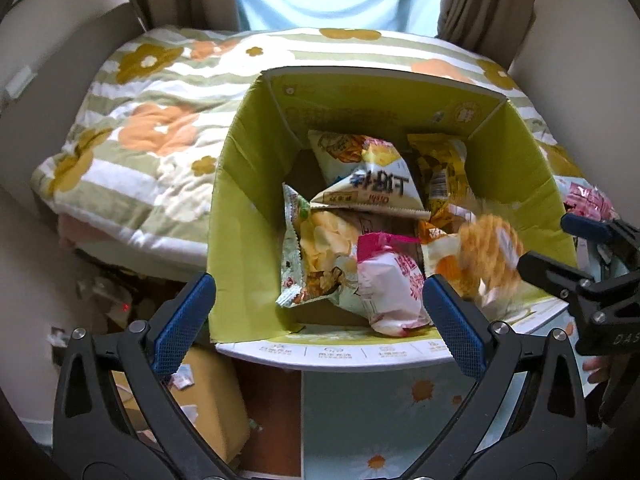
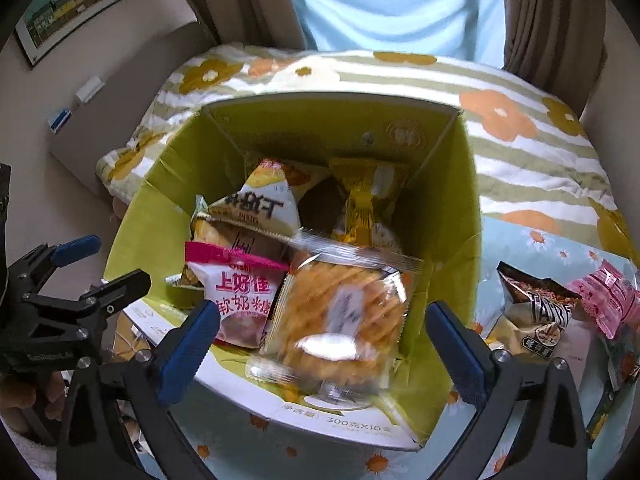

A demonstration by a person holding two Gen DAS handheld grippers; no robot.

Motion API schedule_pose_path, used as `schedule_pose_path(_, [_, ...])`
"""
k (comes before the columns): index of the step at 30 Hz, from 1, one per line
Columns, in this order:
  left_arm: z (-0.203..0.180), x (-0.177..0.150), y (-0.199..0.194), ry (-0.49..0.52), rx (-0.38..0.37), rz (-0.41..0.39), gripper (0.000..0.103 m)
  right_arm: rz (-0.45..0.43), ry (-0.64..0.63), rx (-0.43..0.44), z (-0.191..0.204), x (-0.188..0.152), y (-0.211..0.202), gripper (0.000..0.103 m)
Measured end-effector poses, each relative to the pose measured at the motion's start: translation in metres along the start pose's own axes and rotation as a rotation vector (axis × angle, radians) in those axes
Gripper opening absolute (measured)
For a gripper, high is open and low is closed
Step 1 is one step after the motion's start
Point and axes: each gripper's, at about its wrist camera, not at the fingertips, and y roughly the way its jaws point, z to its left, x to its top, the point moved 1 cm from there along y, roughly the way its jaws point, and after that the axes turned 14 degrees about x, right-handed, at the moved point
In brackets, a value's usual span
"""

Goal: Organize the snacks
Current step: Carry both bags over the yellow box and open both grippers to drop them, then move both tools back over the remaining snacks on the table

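Observation:
An open green cardboard box [image 1: 240, 208] [image 2: 452, 216] stands on the bed and holds several snack bags. A clear bag of orange crackers [image 2: 340, 320] [image 1: 488, 256] is blurred in mid-air over the box, between my right gripper's open jaws and touching neither. A pink-and-white candy bag [image 2: 240, 296] [image 1: 388, 288] lies beside it. My right gripper [image 2: 320, 344] is open; it also shows at the right edge of the left wrist view [image 1: 560, 240]. My left gripper [image 1: 320, 320] is open and empty over the box's near rim; it shows at the left of the right wrist view [image 2: 100, 260].
A floral quilt [image 1: 140, 128] covers the bed behind the box. More snack bags lie to the right of the box: a dark-topped bag [image 2: 532, 312] and a pink bag [image 2: 608, 296]. A brown carton [image 1: 208, 392] and litter sit on the floor at left.

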Motion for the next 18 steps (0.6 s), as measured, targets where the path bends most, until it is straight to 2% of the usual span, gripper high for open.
schedule_pose_path(12, [-0.008,-0.004,-0.017,0.005,-0.041,-0.02,0.103,-0.034,0.016,0.015,0.004,-0.012,-0.026,0.102])
schedule_pose_path(18, [-0.019,-0.005,-0.027,0.031,-0.114,-0.043,0.103,-0.083,0.061,-0.033,-0.001,-0.025,-0.047,0.102])
